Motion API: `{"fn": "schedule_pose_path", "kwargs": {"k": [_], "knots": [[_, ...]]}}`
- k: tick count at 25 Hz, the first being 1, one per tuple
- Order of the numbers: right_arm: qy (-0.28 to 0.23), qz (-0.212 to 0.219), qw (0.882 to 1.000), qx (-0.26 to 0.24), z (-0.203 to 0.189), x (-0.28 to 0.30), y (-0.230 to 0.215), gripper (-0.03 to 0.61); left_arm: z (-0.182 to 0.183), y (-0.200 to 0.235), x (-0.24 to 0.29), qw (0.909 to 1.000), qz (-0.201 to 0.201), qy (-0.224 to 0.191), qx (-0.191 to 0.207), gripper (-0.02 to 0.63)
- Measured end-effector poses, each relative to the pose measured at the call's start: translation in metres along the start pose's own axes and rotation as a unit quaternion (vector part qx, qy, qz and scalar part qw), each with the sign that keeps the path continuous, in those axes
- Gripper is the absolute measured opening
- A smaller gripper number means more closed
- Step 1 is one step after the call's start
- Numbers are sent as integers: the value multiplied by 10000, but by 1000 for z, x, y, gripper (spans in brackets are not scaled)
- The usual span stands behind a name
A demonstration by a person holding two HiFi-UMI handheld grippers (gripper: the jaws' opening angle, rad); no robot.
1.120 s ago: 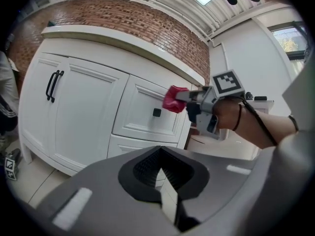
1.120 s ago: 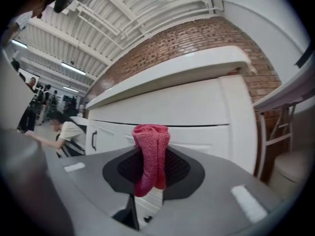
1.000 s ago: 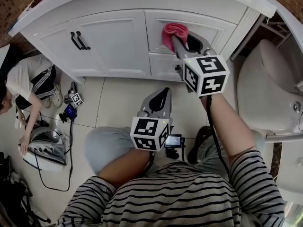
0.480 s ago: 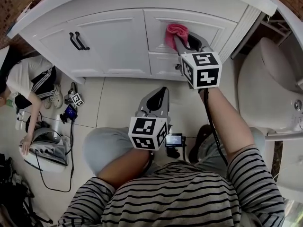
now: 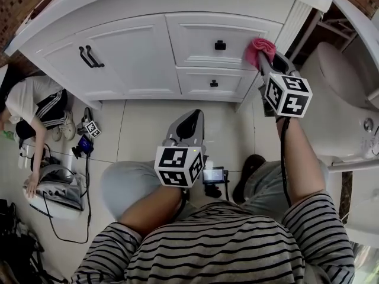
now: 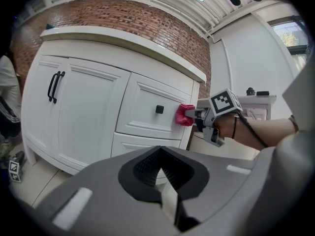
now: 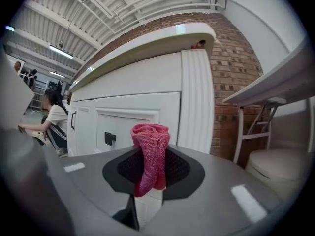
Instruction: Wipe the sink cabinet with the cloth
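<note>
1. While the right gripper [image 5: 266,64] pinched the pink cloth [image 5: 259,46] tight between its jaws, the wad appeared to press the cabinet [image 5: 130,52] at the top drawer's [image 5: 195,37] right edge, beside the fluted post [image 5: 294,23].
2. Idle, the left gripper [image 5: 188,126] hung low over the floor [image 5: 148,129], jaws together, nothing in them.
3. Judged best: firm, even pressure; overlapping passes; skirt the knob [image 5: 220,45]; lead with cloth so the jaws never scrape paint.
</note>
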State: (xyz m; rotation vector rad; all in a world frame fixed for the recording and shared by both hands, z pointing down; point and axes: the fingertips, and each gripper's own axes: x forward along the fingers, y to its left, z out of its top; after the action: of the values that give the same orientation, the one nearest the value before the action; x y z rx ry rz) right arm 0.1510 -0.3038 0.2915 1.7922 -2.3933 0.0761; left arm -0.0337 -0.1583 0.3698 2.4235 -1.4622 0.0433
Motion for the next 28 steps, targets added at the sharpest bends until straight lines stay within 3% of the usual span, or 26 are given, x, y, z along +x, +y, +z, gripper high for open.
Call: {"fn": "schedule_pose_path", "kwargs": {"k": [2, 4, 7, 10, 13, 15, 18, 24, 28], "knots": [[-30, -291, 9995, 104, -2, -15, -16, 91, 3, -2, -1, 10000, -37, -42, -52, 0], [-98, -208, 9991, 347, -3, -20, -8, 89, 7, -5, -1, 9999, -96, -100, -73, 0], [-187, 721, 9963, 435, -6, 1, 60, 89, 10, -5, -3, 9997, -134, -161, -97, 0], [-140, 1713, 9850, 178, -17, 36, 151, 91, 10, 4, -4, 9998, -48, -152, -157, 0], [17, 2086, 9778, -192, -33, 67, 206, 91, 12, 12, -5, 9996, 59, -181, -208, 0], [140, 1989, 9792, -371, -43, 81, 209, 91, 15, 15, -6, 9995, 91, -224, -191, 0], [214, 1669, 9848, -427, -53, 82, 177, 91, 16, 18, -8, 9995, 92, -240, -187, 0], [296, 576, 9979, 31, -73, 38, 54, 91, 12, 10, -6, 9996, -16, -181, -214, 0], [511, -194, 9983, 187, -88, 8, -15, 92, 8, 3, -5, 9998, -59, -132, -170, 0]]}}
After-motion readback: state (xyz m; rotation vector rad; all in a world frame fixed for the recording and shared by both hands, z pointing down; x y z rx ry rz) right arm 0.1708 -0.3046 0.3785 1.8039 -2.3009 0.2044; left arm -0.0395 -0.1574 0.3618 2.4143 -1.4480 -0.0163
